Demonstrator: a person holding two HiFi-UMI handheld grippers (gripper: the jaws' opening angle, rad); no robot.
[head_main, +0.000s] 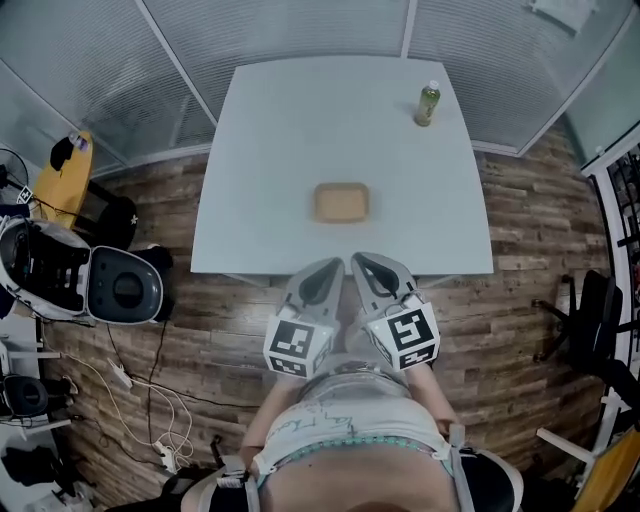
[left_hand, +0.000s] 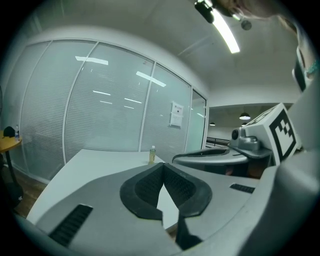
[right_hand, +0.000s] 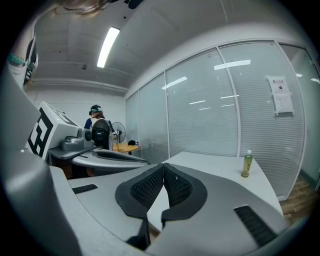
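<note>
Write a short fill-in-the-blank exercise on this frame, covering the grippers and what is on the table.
1. The left gripper and the right gripper both have their jaws ____.
2. The bottle stands on the table at its far ____ corner.
3. Of the bottle and the tray, the ____ lies nearer the grippers.
Missing words: shut; right; tray.

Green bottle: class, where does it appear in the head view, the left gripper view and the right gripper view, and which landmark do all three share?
Head view: the bottle stands upper right, near the far right corner of the table.
Left gripper view: small, near the middle, just above the jaw tips.
Right gripper view: right of middle, on the table.
Shared landmark: the white table under it.
</note>
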